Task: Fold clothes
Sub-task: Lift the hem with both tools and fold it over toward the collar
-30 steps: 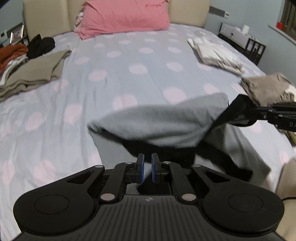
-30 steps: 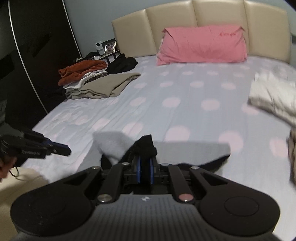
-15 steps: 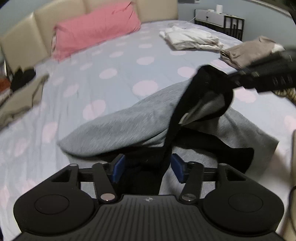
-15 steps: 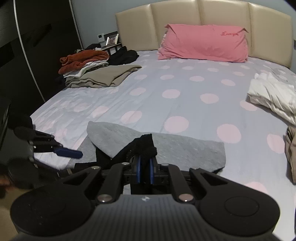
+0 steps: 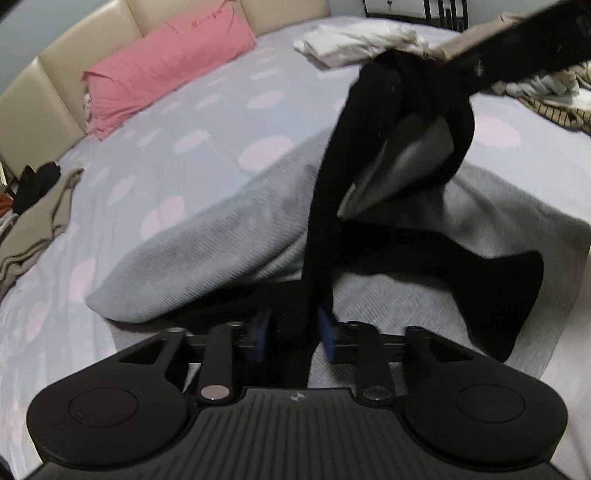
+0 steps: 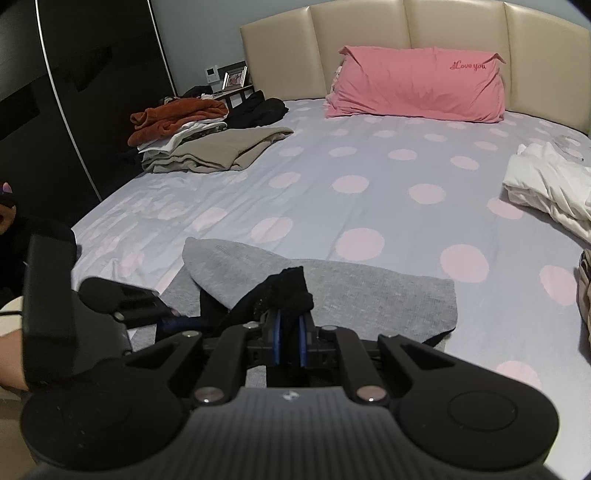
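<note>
Round bed under a pale sheet dotted with pink circles, cream padded headboard behind, pink pillow against it. Dark wardrobe along one side. Piles of folded clothes near that edge, white clothes at the other. Grey and black garment spread at the near edge of the bed. Right gripper pinched narrow on a lifted black strip of it. Left gripper partly open, black fabric hanging between the blue pads, no firm clamp visible.
</note>
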Demonstrator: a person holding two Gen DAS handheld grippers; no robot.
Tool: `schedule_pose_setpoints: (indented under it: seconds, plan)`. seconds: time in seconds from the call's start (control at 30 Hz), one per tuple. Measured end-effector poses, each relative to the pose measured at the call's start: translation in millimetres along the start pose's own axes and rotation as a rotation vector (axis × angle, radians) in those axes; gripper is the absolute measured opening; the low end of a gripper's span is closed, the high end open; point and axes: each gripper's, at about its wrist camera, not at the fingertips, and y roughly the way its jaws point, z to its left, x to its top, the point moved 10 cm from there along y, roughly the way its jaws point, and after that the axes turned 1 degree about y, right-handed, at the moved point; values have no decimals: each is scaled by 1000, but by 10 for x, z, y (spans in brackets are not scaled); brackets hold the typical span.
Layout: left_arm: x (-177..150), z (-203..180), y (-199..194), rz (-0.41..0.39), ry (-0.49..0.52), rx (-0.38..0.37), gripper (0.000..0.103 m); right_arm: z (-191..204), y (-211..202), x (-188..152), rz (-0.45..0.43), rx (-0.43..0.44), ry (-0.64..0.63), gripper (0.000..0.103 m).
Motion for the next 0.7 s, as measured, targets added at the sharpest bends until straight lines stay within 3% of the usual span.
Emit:
schedule_pose_setpoints:
  seconds: [0.17, 0.4, 0.7]
  plan:
    - [-15, 44, -21, -5, -27, -3, 3, -4, 10, -36, 3, 10, 6, 11]
    - [10, 139, -143, -38, -55, 23, 2, -9, 18, -69, 19, 7, 8, 11]
    - [-15, 413, -619, -65, -82, 60, 2, 43, -68, -187, 64, 16, -18, 11]
